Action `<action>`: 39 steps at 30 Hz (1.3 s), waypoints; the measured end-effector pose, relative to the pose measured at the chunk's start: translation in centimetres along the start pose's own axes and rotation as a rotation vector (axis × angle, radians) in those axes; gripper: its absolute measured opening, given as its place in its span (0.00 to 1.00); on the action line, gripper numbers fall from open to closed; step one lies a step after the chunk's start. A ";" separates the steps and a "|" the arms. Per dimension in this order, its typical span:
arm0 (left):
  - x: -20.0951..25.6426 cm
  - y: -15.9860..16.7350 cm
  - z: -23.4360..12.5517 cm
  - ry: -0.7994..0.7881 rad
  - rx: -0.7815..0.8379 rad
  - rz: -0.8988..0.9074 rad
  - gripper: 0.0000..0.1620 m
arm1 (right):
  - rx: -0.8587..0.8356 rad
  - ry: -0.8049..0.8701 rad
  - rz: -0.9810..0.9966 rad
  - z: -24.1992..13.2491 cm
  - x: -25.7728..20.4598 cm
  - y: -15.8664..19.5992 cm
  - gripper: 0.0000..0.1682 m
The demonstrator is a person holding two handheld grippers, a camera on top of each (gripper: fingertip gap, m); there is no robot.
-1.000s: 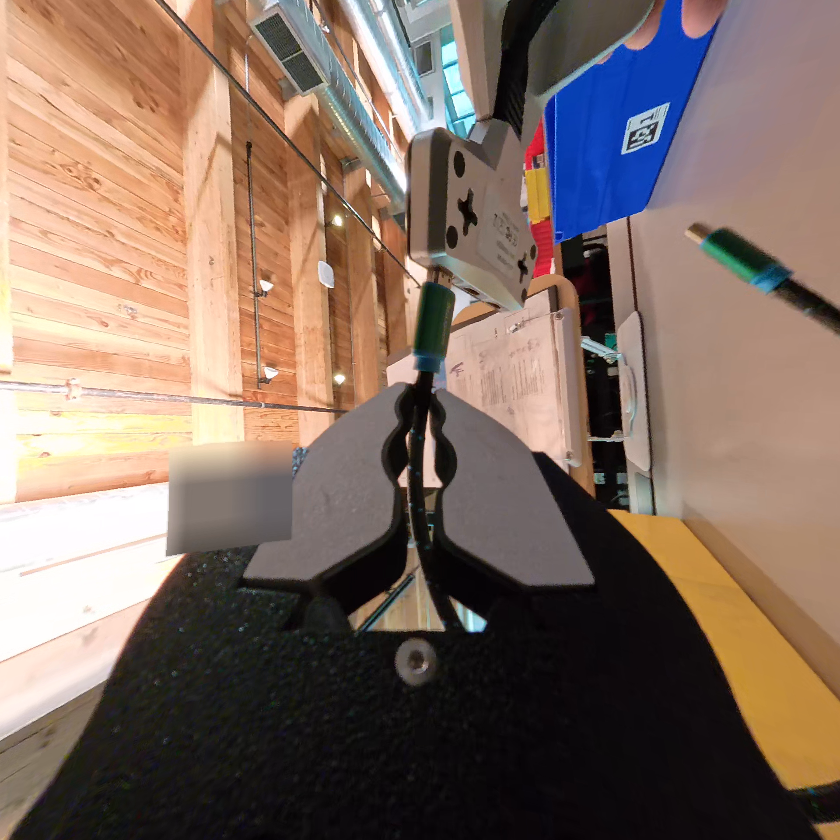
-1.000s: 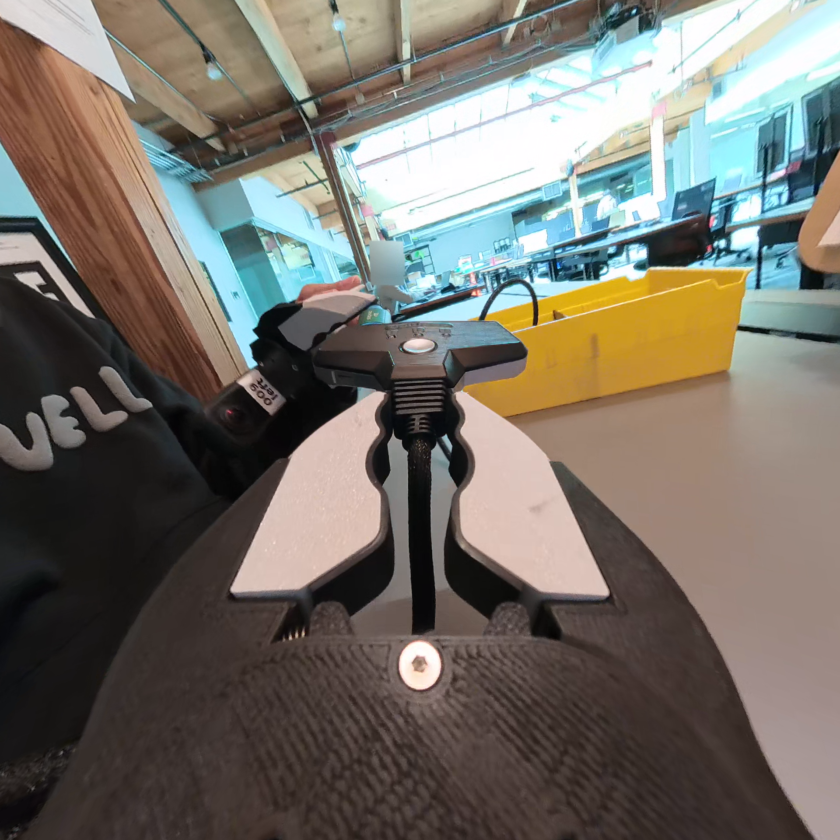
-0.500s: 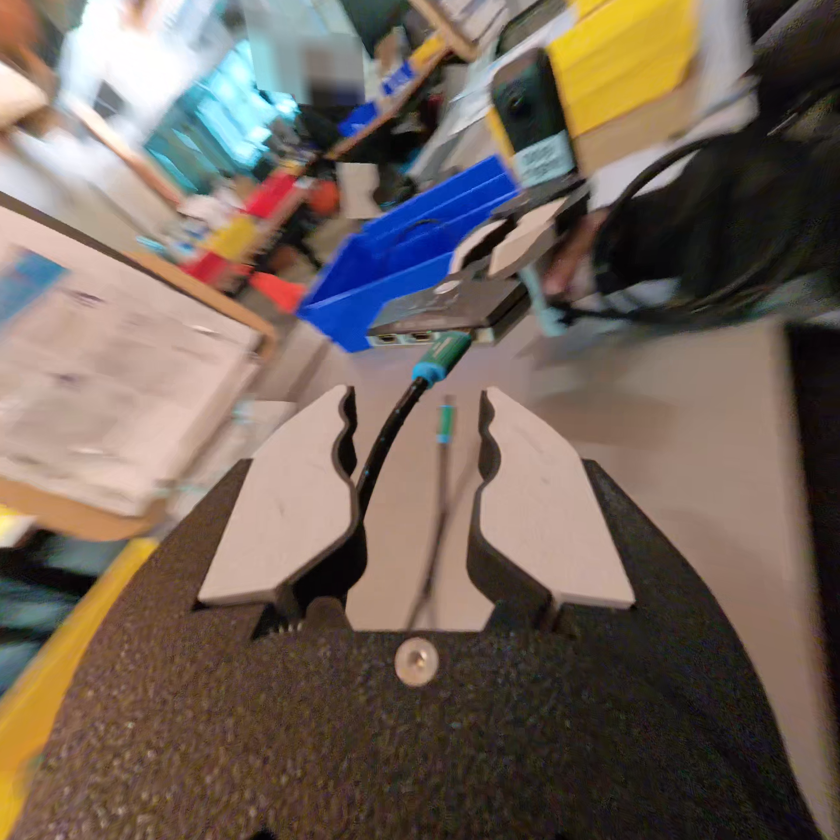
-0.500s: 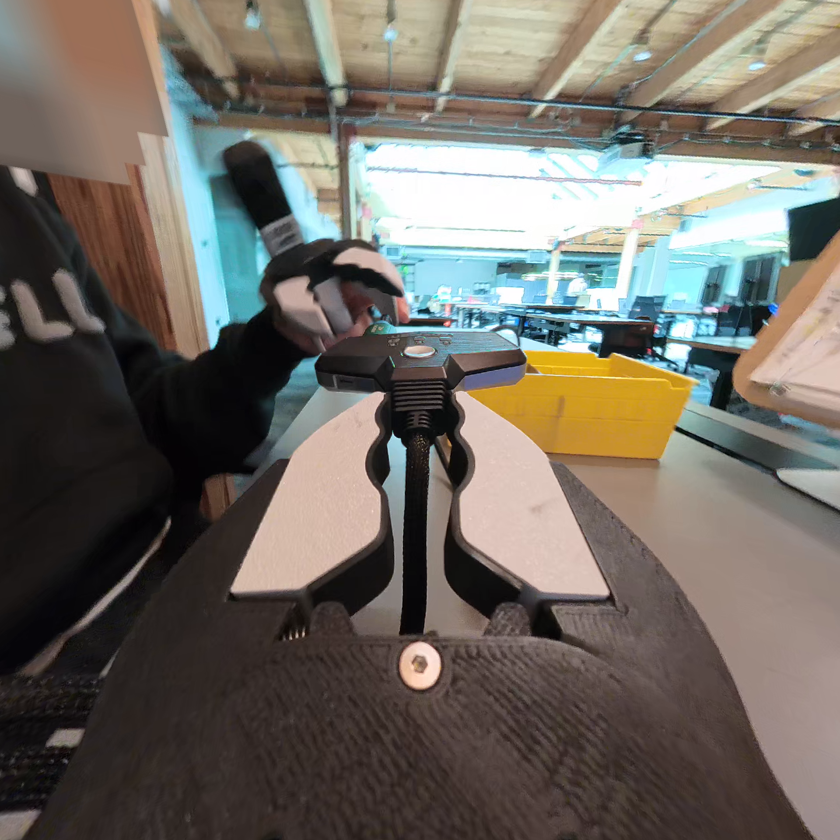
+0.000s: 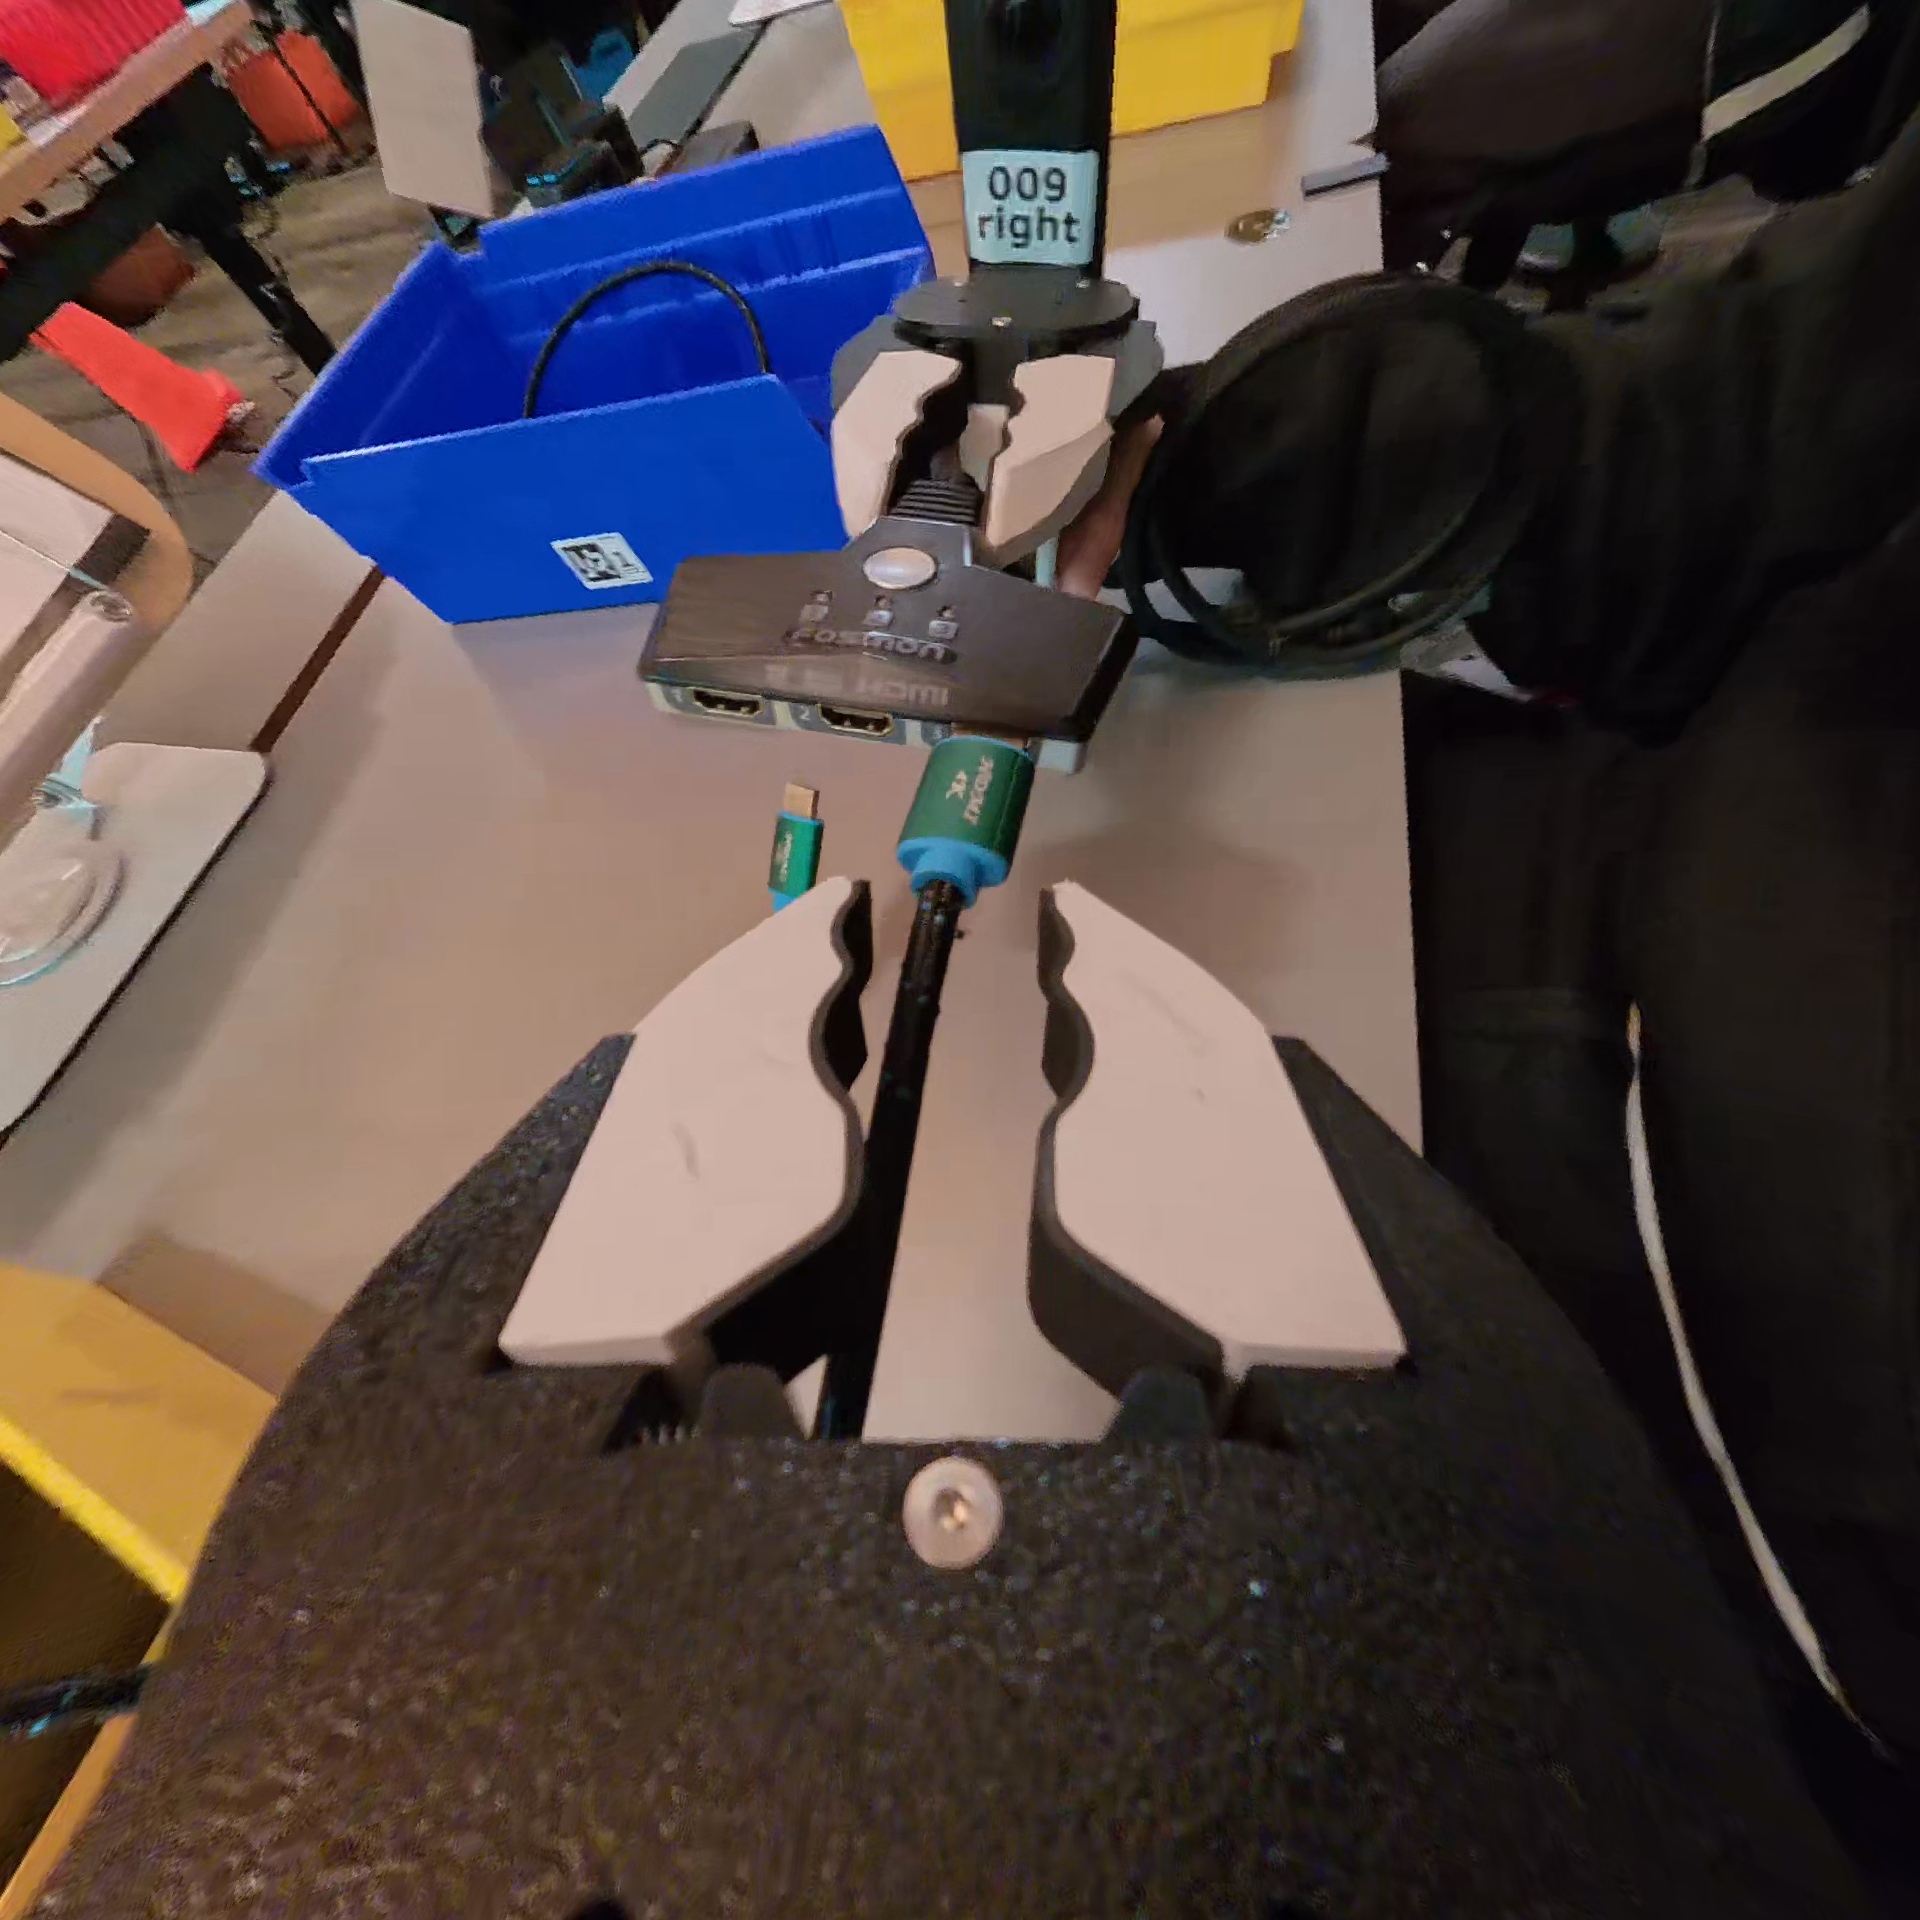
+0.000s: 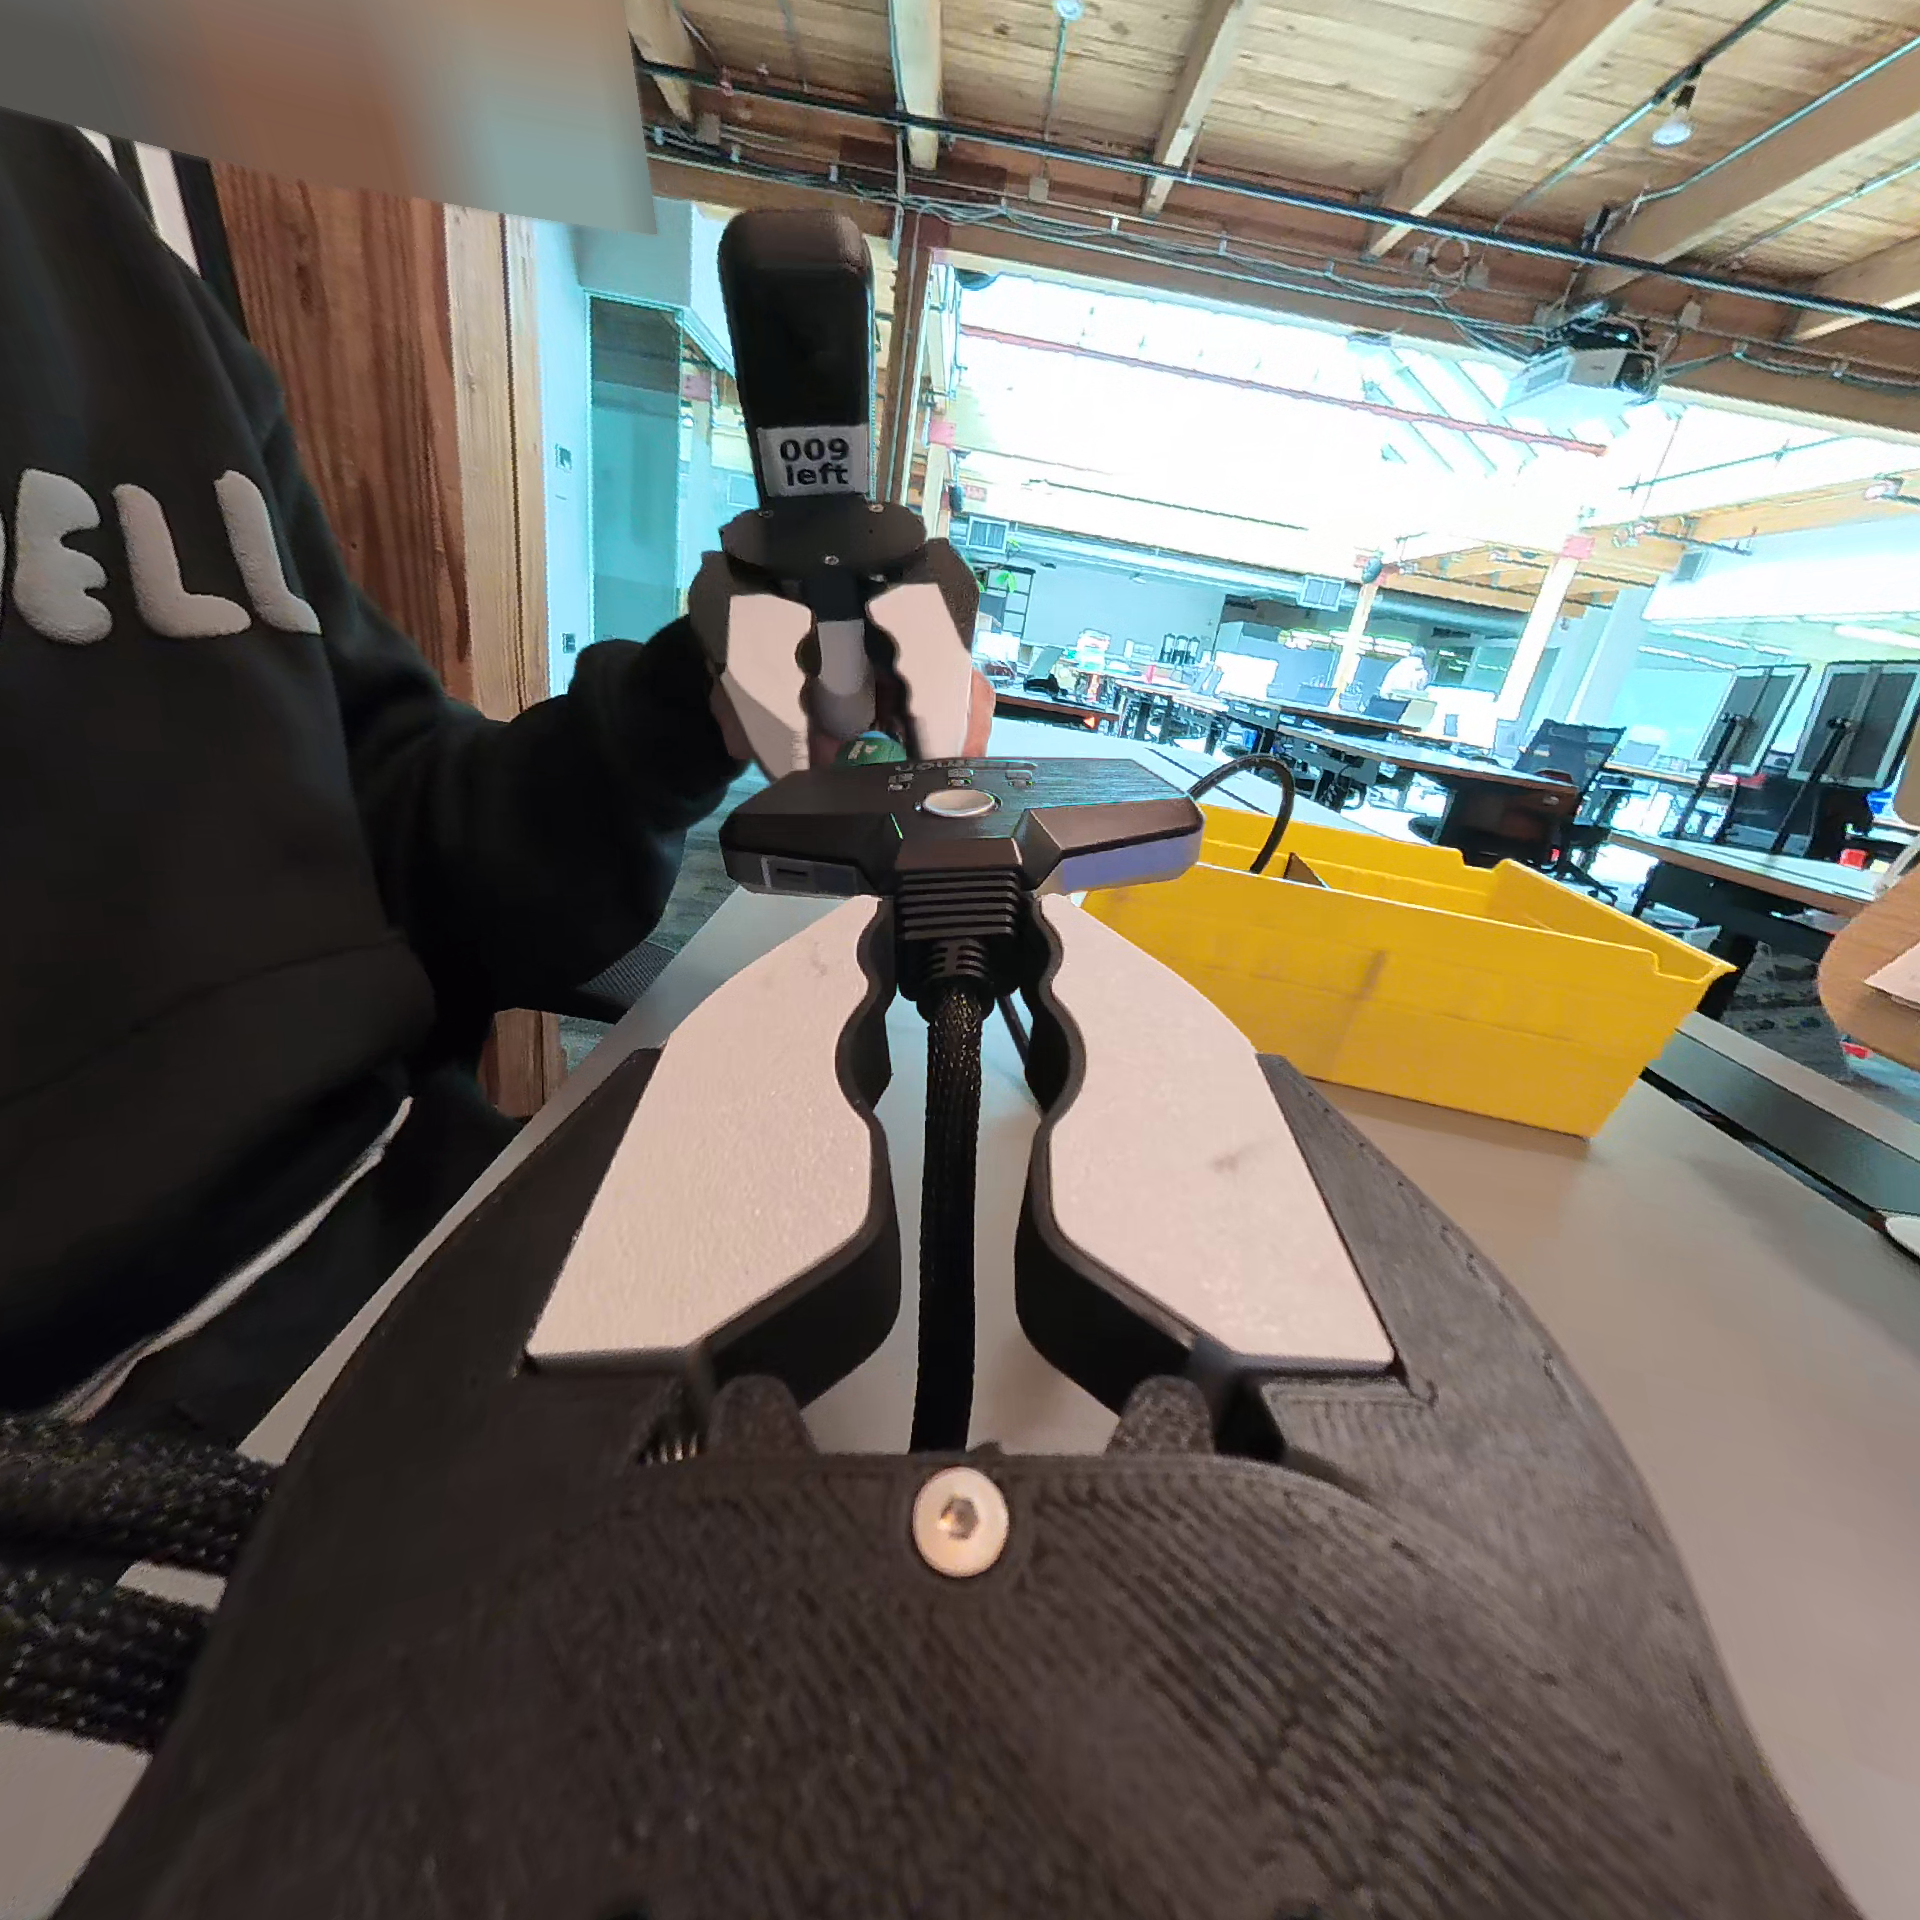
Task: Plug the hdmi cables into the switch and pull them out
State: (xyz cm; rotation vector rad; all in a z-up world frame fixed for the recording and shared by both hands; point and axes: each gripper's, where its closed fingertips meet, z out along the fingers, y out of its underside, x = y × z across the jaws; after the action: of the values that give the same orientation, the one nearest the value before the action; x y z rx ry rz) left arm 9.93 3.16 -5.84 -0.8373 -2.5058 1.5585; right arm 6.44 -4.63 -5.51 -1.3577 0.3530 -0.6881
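Observation:
The black HDMI switch (image 5: 883,634) hangs just above the grey table, held from behind by my right gripper (image 5: 977,457), which is shut on its ribbed cable neck (image 6: 956,904). A green HDMI plug (image 5: 966,805) sits in the switch's right port; the other two ports show empty. Its black cable runs back between the fingers of my left gripper (image 5: 951,904), which is open and not touching it. A second green plug (image 5: 795,847) lies loose on the table just left of it. In the right wrist view the switch (image 6: 961,821) is at my right gripper's (image 6: 956,920) tips, with the left gripper (image 6: 842,665) open beyond it.
A blue bin (image 5: 623,416) with a black cable stands behind the switch on the left. A yellow bin (image 6: 1403,987) stands on the table's other side. A coil of black cable (image 5: 1351,499) hangs by the person's dark sleeve. A white pad (image 5: 104,862) lies at far left.
My left gripper, shut on the green plug's cable a second ago, has opened and swung level. The plug stays in the switch. My right gripper has kept its hold on the switch.

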 end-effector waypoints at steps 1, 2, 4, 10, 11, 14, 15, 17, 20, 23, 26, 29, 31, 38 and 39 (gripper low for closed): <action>0.1 -0.2 0.2 0.009 0.013 -0.004 0.17 | -0.005 0.003 0.000 0.1 0.0 0.1 0.13; -0.1 -0.4 0.2 0.000 0.028 -0.011 0.15 | -0.006 0.004 0.000 0.1 0.1 0.2 0.14; -0.3 -0.5 0.3 -0.003 0.046 -0.015 0.12 | 0.002 0.008 0.008 0.0 0.2 0.1 0.13; -0.9 0.2 0.7 -0.023 0.018 -0.006 0.12 | -0.006 0.043 0.026 0.0 0.5 1.0 0.13; -1.0 0.4 0.8 -0.036 0.004 0.004 0.12 | -0.013 0.050 0.034 0.0 0.7 1.1 0.13; -0.9 0.3 0.8 -0.026 0.016 -0.010 0.12 | -0.009 0.043 0.060 0.0 0.6 1.0 0.13; -1.0 0.4 0.8 -0.024 0.019 -0.019 0.12 | -0.012 0.047 0.071 0.0 0.7 1.0 0.13; -1.0 0.5 0.9 -0.025 0.012 -0.014 0.12 | -0.024 0.044 0.086 0.1 0.8 1.3 0.14; -1.0 0.8 1.1 -0.017 0.004 -0.024 0.12 | -0.032 0.041 0.090 0.1 0.8 1.5 0.13; -0.8 0.3 1.2 0.006 0.050 -0.043 0.12 | -0.010 0.028 0.099 0.0 0.7 1.2 0.14; -0.7 0.7 1.2 0.001 0.017 -0.032 0.12 | -0.023 0.032 0.092 0.1 0.7 1.4 0.14; -1.0 0.6 1.5 -0.013 0.030 -0.054 0.12 | -0.012 0.053 0.085 -0.1 1.0 1.3 0.13; -1.2 0.4 1.6 -0.028 0.044 -0.061 0.12 | 0.001 0.060 0.088 -0.2 1.1 1.1 0.14; -1.3 0.5 1.9 -0.030 0.056 -0.074 0.13 | 0.016 0.071 0.063 -0.3 1.2 0.9 0.13; -1.3 0.3 1.9 -0.028 0.069 -0.074 0.13 | 0.022 0.073 0.046 -0.4 1.2 0.8 0.13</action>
State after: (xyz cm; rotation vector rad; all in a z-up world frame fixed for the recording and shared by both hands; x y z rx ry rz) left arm 10.49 1.11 -6.70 -0.7107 -2.4559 1.6335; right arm 7.28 -5.69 -6.21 -1.3024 0.4321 -0.7028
